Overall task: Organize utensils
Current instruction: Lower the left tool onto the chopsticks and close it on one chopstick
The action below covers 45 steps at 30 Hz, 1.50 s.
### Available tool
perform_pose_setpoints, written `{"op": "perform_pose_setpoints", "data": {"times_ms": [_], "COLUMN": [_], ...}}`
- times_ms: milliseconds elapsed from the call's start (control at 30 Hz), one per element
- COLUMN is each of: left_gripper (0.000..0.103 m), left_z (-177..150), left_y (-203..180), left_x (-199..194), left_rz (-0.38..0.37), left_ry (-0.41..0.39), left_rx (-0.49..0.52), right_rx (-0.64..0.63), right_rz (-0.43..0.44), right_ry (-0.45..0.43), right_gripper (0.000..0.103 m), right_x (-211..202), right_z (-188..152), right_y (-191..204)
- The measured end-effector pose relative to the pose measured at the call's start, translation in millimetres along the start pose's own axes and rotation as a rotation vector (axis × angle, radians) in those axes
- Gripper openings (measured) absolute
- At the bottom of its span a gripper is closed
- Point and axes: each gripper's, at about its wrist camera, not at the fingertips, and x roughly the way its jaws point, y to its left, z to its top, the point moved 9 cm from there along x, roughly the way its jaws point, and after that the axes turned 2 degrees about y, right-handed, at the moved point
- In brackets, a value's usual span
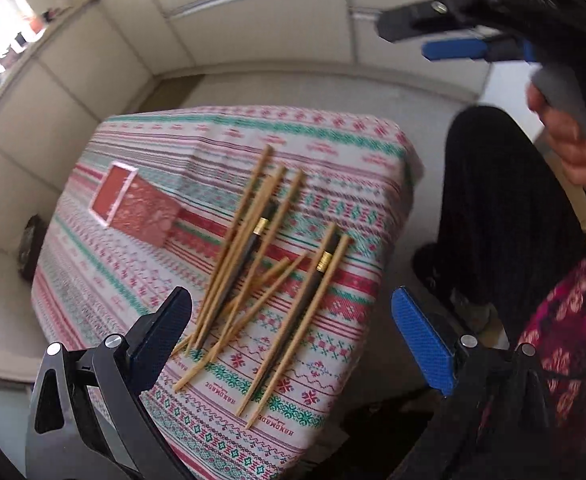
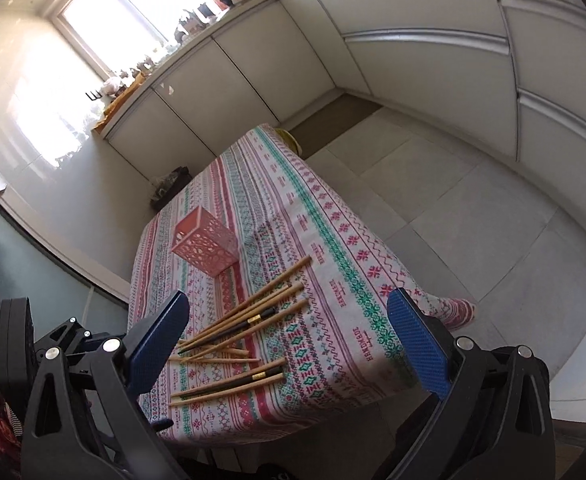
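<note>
My small table [image 2: 333,216] wears a cloth [image 1: 165,280] striped in red, green and white. A loose heap of chopsticks [image 2: 249,316] lies at its near end, mostly light wood, two dark with gold bands. Farther along, to the left, stands a pink perforated holder [image 2: 205,242], upright and apart from the heap.

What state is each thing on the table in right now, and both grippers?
Pink perforated holder: upright, nothing visible inside.
Bamboo chopsticks: loose, scattered flat on the tablecloth.
Black chopsticks: flat among them.
Left gripper: open, holding nothing.
Right gripper: open, holding nothing.
</note>
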Motion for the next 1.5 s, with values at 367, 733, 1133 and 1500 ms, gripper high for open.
{"op": "perform_pose_setpoints", "data": {"times_ms": [367, 733, 1133, 1500], "left_gripper": [0.058, 0.029, 0.021, 0.021], "left_z": [0.0, 5.9, 13.7, 24.3], "left_y": [-33.0, -17.5, 9.4, 32.3], "left_x": [83.0, 117.4, 143.6, 142.8], "left_rz": [-0.333, -0.427, -0.462, -0.451], "left_ry": [0.238, 0.310, 0.328, 0.313], "left_rx": [0.154, 0.151, 0.136, 0.123], "right_rx": [0.043, 0.059, 0.066, 0.065], "right_rz": [-0.007, -0.009, -0.011, -0.011], "right_ry": [0.100, 0.166, 0.193, 0.210], "right_gripper": [0.096, 0.096, 0.096, 0.096], "right_x": [62.0, 98.3, 114.5, 118.6], "right_z": [-7.4, -9.2, -10.3, -11.7], "right_y": [-50.5, -65.4, -68.6, -68.9]}}
